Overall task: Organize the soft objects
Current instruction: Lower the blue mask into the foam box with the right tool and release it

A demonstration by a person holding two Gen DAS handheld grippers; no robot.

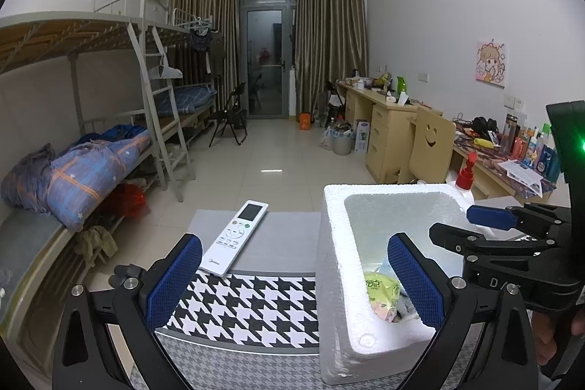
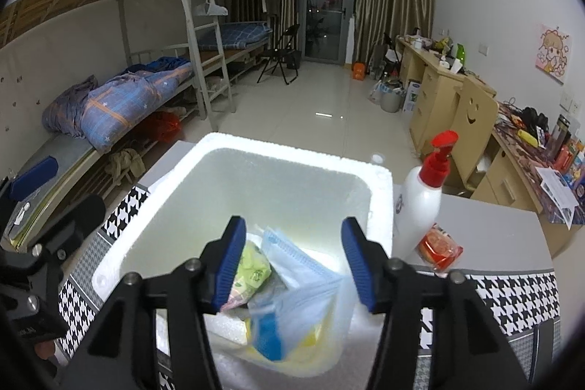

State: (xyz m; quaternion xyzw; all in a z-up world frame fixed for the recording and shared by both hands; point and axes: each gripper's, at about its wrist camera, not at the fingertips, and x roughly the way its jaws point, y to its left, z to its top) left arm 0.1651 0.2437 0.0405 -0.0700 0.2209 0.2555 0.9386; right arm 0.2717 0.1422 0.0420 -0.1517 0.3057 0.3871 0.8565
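Observation:
A white foam box (image 2: 380,203) stands on the table, also in the left wrist view (image 1: 334,254). Inside lie a green-yellow packet (image 2: 254,267), a pack of pale blue face masks (image 2: 292,253) and a clear bag with blue and yellow contents (image 2: 289,324). The packet also shows in the left wrist view (image 1: 380,291). My right gripper (image 2: 292,265) is open and empty, just above the box's contents. My left gripper (image 1: 292,280) is open and empty, straddling the box's left wall above a houndstooth cloth (image 1: 248,306). The right gripper (image 1: 475,225) also shows over the box.
A white remote (image 1: 234,236) lies on the table left of the box. A white pump bottle with a red top (image 2: 420,200) and a red packet (image 2: 438,245) stand right of the box. Bunk beds left, desks and a chair right, tiled floor beyond.

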